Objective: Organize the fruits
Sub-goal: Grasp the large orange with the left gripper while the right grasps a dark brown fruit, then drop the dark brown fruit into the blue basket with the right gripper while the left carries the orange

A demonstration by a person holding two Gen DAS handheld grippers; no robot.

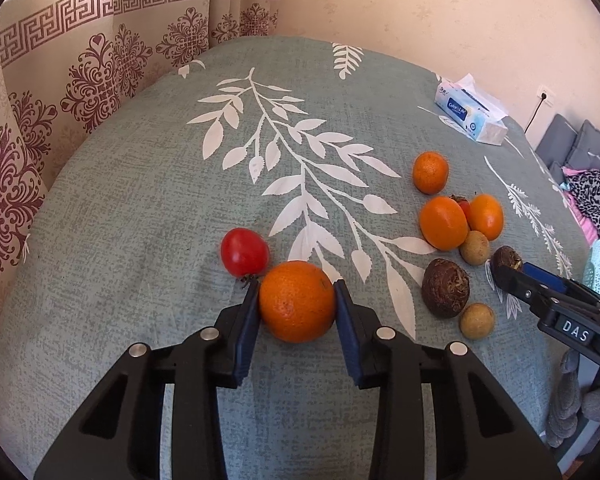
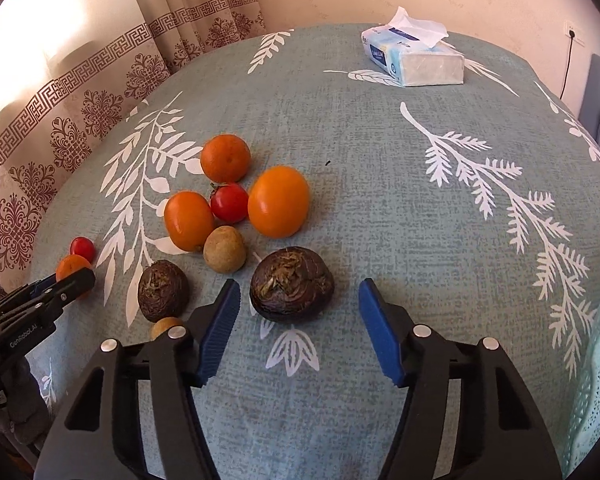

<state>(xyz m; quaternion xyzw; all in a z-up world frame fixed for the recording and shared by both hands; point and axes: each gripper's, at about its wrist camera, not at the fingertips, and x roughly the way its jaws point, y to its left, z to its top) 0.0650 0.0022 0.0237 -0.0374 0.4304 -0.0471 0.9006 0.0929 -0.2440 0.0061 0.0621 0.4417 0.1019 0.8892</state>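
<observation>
Left tool (image 1: 296,300) clamped on orange (image 1: 297,301), red tomato (image 1: 244,252) touching beside. Right tool (image 2: 298,312) unclenched, straddling dark chestnut-like fruit (image 2: 291,284) near fruit cluster (image 2: 236,204) on table (image 2: 380,200). Risk: round fruit squirting free, tomato nudged rolling.

Two close, downward wrist views; shared fruit (image 1: 444,222).

The left tongs (image 1: 296,300) tilt downward, blue pads (image 1: 247,320) pressed on an orange (image 1: 297,301). The right tongs (image 2: 298,312) tilt likewise, jaws apart, touching nothing.
</observation>
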